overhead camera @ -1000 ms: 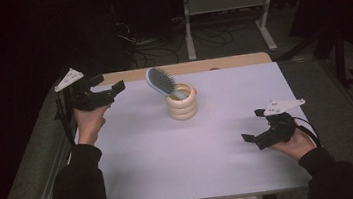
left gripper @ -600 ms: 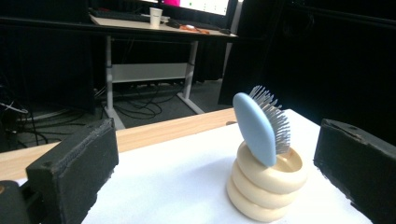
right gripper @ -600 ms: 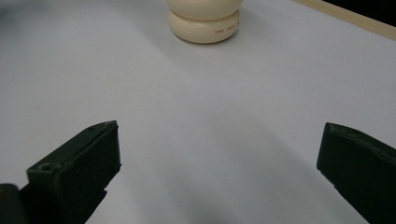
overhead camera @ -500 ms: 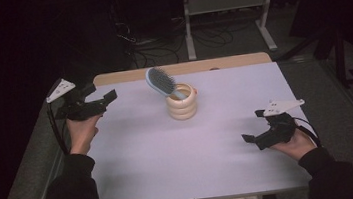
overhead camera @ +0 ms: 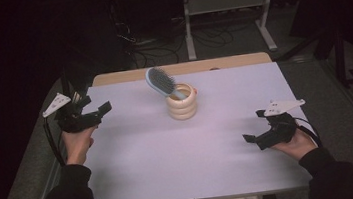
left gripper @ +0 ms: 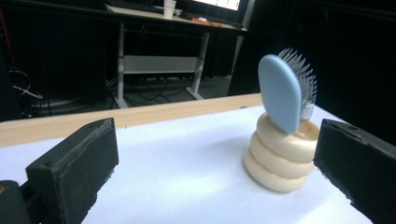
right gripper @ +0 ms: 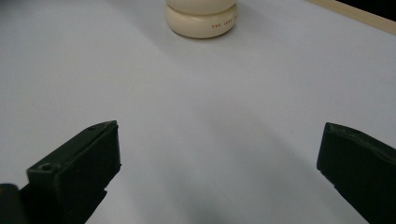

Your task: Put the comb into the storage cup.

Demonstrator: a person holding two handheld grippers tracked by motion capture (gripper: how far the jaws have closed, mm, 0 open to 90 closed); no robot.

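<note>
The hairbrush (overhead camera: 161,82) is sitting handle-down in the cream holder (overhead camera: 182,102) near the 12 o'clock edge of the table (overhead camera: 172,165), head leaning toward 10 o'clock. Both grippers are hanging wide open and holding nothing: the left gripper (overhead camera: 96,112) at 9 o'clock, the right gripper (overhead camera: 250,138) at 4 o'clock. If I'm going for the brush (my guess), I'm pinching the head's 2 flat sides and lifting straight up so the holder isn't tipping.

Pale blue hairbrush (overhead camera: 158,81), cream ringed holder (overhead camera: 182,105), white table (overhead camera: 171,155), black fingers (left gripper: 74,163)
</note>
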